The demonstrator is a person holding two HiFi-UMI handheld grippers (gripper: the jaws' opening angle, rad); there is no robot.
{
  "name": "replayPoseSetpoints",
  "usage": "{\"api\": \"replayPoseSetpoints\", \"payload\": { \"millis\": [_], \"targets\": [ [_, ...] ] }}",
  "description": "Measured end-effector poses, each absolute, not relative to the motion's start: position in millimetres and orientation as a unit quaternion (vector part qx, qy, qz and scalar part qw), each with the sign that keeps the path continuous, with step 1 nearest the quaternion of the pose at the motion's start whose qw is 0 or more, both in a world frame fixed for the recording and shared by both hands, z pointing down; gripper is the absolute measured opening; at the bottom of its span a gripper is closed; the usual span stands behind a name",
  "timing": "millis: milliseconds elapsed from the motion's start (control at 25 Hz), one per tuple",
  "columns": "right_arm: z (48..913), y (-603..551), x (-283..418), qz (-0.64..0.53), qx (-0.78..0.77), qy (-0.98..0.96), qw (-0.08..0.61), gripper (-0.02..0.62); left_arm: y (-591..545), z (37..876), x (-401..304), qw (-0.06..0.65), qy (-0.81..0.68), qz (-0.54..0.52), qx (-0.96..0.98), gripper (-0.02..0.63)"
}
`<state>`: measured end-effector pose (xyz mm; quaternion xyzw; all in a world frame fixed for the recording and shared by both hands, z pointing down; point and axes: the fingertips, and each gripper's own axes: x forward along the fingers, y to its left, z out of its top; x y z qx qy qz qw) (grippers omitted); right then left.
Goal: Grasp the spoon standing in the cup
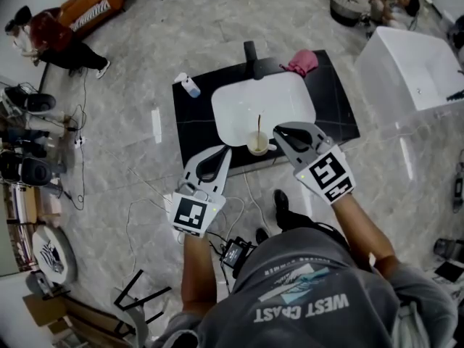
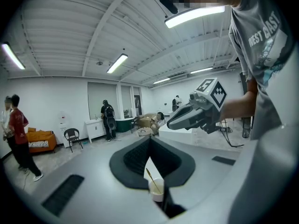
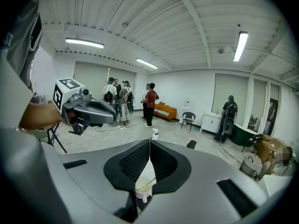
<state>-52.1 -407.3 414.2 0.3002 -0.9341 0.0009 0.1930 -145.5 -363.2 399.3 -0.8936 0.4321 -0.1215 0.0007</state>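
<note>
Tub (image 1: pixel 406 64), white, sits off to the right on the floor, well apart from the rest. Black counter (image 1: pixel 192 125) is mid-frame in the head view, with a white basin (image 1: pixel 279 96) set into it.

Left gripper (image 1: pixel 222 151) is at the counter's near edge, left of the cup. Its jaws are pressed together at the tips with nothing between them, and its own view (image 2: pixel 150 138) confirms that. Right gripper (image 1: pixel 280 131) is just right of the cup, jaws likewise closed tip to tip and empty (image 3: pixel 149 142). Can't tell if it touches the cup.

Pink cloth (image 1: pixel 303 61) is at the counter's far edge, and a small bottle (image 1: pixel 190 85) is at the far left corner.

Cup (image 1: pixel 257 145), white, stands at the basin's near rim between the two gripper tips. Both gripper views see it just beyond the closed jaws (image 2: pixel 156 189) (image 3: pixel 142 191).

Spoon (image 1: pixel 259 125) stands in the cup, handle up and leaning (image 2: pixel 150 175), with neither gripper on it.
</note>
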Motion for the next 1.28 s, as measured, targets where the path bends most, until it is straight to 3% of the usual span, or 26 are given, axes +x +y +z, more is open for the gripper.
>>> {"api": "replayPoseSetpoints", "payload": {
  "millis": [1280],
  "targets": [
    [589.6,-479.2,-65.3,0.156,0.208,-0.930,0.261,0.035,-418.4,489.4,-141.7,-0.073,0.454,-0.167,-0.872,0.002]
  ]
}}
